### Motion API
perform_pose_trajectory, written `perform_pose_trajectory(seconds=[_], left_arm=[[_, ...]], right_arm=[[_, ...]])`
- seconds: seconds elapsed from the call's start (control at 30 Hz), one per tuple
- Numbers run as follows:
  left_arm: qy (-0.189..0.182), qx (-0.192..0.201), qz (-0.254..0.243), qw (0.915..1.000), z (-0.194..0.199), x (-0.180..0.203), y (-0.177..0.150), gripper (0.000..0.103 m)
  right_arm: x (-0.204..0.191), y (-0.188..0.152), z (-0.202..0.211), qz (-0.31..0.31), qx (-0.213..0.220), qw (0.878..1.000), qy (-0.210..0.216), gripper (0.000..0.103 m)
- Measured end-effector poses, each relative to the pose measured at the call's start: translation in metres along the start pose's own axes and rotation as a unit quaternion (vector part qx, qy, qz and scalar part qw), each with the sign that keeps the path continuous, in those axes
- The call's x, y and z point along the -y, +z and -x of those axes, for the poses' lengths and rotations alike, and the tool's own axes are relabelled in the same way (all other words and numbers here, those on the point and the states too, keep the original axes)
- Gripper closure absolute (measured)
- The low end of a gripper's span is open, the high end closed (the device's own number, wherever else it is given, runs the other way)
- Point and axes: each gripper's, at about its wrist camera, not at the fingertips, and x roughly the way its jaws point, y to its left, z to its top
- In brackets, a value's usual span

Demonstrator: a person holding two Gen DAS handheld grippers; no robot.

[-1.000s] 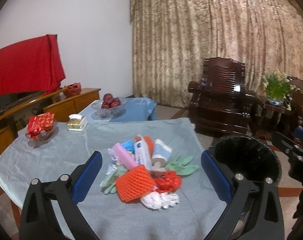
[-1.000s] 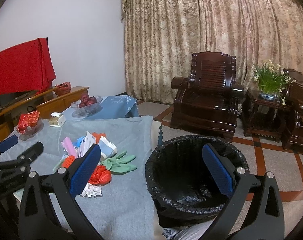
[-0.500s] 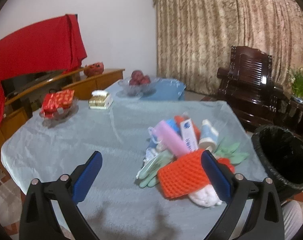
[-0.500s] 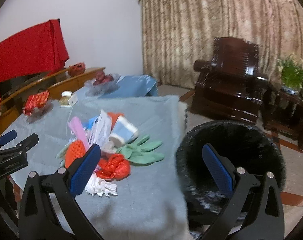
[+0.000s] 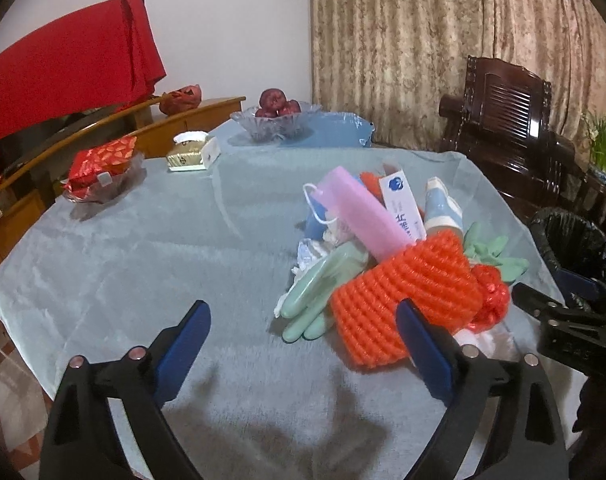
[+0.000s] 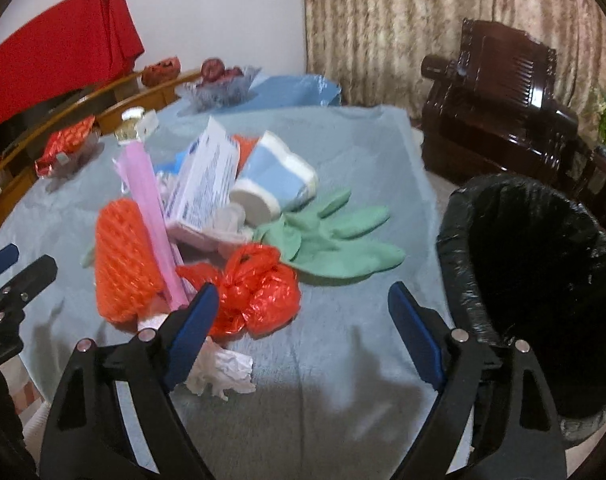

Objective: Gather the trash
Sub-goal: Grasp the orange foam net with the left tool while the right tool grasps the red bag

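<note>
Standing beside the tabletop [image 6: 343,360] on the right, the bin [image 6: 539,280] has a black bag as lining, and its inside is too dark to say whether anything lies in it. On the far part of the tabletop a glass bowl [image 5: 269,124] holds red fruits, a second glass dish [image 5: 103,184] holds a red packet, and a tissue box [image 5: 191,154] stands between them. The trash lies in one pile on the grey cloth: an orange foam net [image 5: 403,300], a pink flat case [image 5: 367,216], a white and blue box [image 6: 203,180], a blue and white cup [image 6: 275,180] on its side, green gloves [image 6: 335,240], a red plastic bag [image 6: 255,292] and crumpled white paper [image 6: 223,372]. Smaller pieces under the pile are covered and I cannot name them. The print on the box is not readable. The right wrist picture is a little blurred. The chair and the plant at the right edge are partly cut off. The left hand-held gripper [image 5: 303,344] has its jaws wide, though they have just been closing a little, and nothing is pressed between them; its right finger [image 5: 423,352] stands in front of the net, and I cannot tell if it touches. The right hand-held gripper [image 6: 303,332] is wide too, after the same small closing, and it holds nothing; its left finger [image 6: 191,332] is just beside the red bag and above the paper, and bare cloth shows between the jaws.
</note>
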Motion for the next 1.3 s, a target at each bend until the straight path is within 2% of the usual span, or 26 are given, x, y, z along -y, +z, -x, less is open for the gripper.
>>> perform_pose_trajectory(seconds=[0.23, 0.27, 0.3, 0.33, 0.4, 0.5, 0.57, 0.77, 0.9, 0.93, 0.97, 1.03, 1.13, 1.17, 1.23, 1.3], left_arm=[[-0.013, -0.025, 0.013, 0.9995, -0.019, -0.007, -0.005, 0.017], [-0.015, -0.025, 0.014, 0.9995, -0.02, -0.007, -0.005, 0.018], [-0.017, -0.026, 0.015, 0.9994, -0.022, -0.008, -0.005, 0.018], [-0.019, -0.027, 0.015, 0.9993, -0.023, -0.008, -0.005, 0.019], [-0.025, -0.03, 0.016, 0.9991, -0.026, -0.007, -0.006, 0.02], [-0.041, -0.041, 0.02, 0.9981, -0.031, -0.004, -0.007, 0.024], [-0.059, -0.047, 0.024, 0.9968, -0.034, -0.003, -0.007, 0.031], [-0.094, -0.069, 0.021, 0.993, -0.046, 0.013, -0.009, 0.042], [-0.111, -0.082, 0.022, 0.9902, -0.052, 0.023, -0.011, 0.042], [-0.115, -0.085, 0.023, 0.9895, -0.054, 0.025, -0.011, 0.046], [-0.126, -0.088, 0.025, 0.9878, -0.055, 0.026, -0.011, 0.055], [-0.136, -0.09, 0.031, 0.9861, -0.056, 0.027, -0.01, 0.064], [-0.149, -0.082, 0.026, 0.9851, -0.052, 0.029, -0.009, 0.085], [-0.15, -0.079, 0.024, 0.9852, -0.05, 0.029, -0.008, 0.096], [-0.158, -0.072, 0.021, 0.9846, -0.046, 0.029, -0.006, 0.103], [-0.158, -0.06, 0.018, 0.9855, -0.039, 0.029, -0.003, 0.103]], right_arm=[[-0.011, -0.002, -0.027, 0.011, -0.032, 0.999, 0.032, 0.028], [-0.01, -0.002, -0.03, 0.01, -0.037, 0.998, 0.044, 0.037], [-0.01, -0.002, -0.032, 0.009, -0.042, 0.997, 0.061, 0.05], [-0.011, -0.002, -0.034, 0.008, -0.05, 0.995, 0.083, 0.055], [-0.012, -0.002, -0.035, 0.012, -0.049, 0.995, 0.086, 0.059], [-0.013, 0.001, -0.028, 0.017, -0.04, 0.995, 0.088, 0.063], [-0.009, 0.003, -0.021, 0.014, -0.033, 0.996, 0.085, 0.063], [0.001, 0.005, -0.001, 0.022, -0.014, 0.997, 0.069, 0.063], [0.009, 0.005, 0.004, 0.022, -0.009, 0.998, 0.063, 0.063], [0.011, 0.005, 0.004, 0.019, -0.01, 0.998, 0.062, 0.063], [0.013, 0.003, 0.006, 0.017, -0.01, 0.998, 0.062, 0.063], [0.016, 0.001, 0.009, 0.015, -0.009, 0.998, 0.06, 0.063], [0.018, 0.001, 0.013, 0.016, -0.004, 0.998, 0.057, 0.063], [0.018, 0.0, 0.015, 0.015, -0.003, 0.998, 0.056, 0.063], [0.02, 0.002, 0.018, 0.012, 0.001, 0.998, 0.057, 0.063], [0.021, 0.003, 0.021, 0.01, 0.006, 0.998, 0.058, 0.063]])
